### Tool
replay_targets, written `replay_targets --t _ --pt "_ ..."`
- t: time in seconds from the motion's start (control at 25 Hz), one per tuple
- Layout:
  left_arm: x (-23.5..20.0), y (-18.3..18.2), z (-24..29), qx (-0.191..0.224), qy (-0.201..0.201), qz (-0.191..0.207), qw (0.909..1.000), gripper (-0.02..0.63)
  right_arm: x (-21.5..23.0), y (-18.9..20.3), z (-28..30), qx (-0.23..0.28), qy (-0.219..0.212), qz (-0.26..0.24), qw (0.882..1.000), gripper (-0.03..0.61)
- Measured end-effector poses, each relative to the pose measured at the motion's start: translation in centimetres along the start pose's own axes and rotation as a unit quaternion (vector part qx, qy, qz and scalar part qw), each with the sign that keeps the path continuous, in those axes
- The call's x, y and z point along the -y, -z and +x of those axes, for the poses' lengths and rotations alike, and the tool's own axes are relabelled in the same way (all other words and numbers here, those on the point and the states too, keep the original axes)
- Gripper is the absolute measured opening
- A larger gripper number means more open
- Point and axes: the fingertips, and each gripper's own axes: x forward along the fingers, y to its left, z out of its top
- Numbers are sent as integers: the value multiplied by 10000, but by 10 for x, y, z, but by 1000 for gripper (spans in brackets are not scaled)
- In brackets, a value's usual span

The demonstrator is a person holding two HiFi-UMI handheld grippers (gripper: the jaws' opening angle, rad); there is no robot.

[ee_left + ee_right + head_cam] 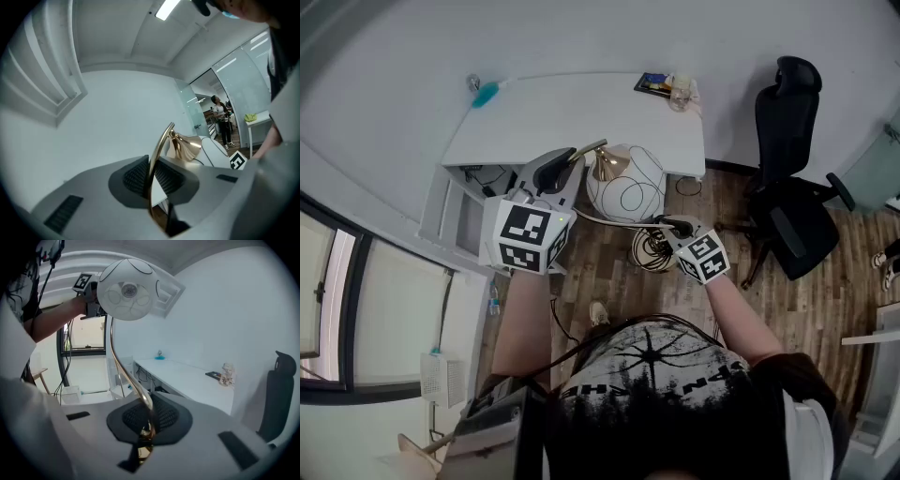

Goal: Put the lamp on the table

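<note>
The lamp has a white globe shade (625, 183) with thin black lines, a gold cone cap (187, 145) and a curved gold stem (586, 150). It hangs in the air over the wood floor, just in front of the white desk (581, 117). My left gripper (567, 161) is shut on the upper stem (157, 159) near the shade. My right gripper (670, 225) is shut on the lower stem (136, 385), with the shade (129, 289) high above it. A coil of cord (652, 248) hangs beside the right gripper. The lamp's base is hidden.
A black office chair (787, 178) stands right of the desk. Small items (667, 86) sit at the desk's far right corner and a blue object (485, 94) at its far left. Open shelving (455, 211) is under the desk's left end. A person (220, 117) stands far off.
</note>
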Motion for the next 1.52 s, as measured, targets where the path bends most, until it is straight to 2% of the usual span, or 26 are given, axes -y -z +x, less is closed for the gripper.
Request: replay_targets --t 1.08,1.52 --pt "11 -7 12 -89 -147 55 9998 48 21 -1 -2 125 -47 -11 9999 18" --pt "-38 11 38 -46 -8 -30 10000 48 35 -17 44 29 99 51 9999 18"
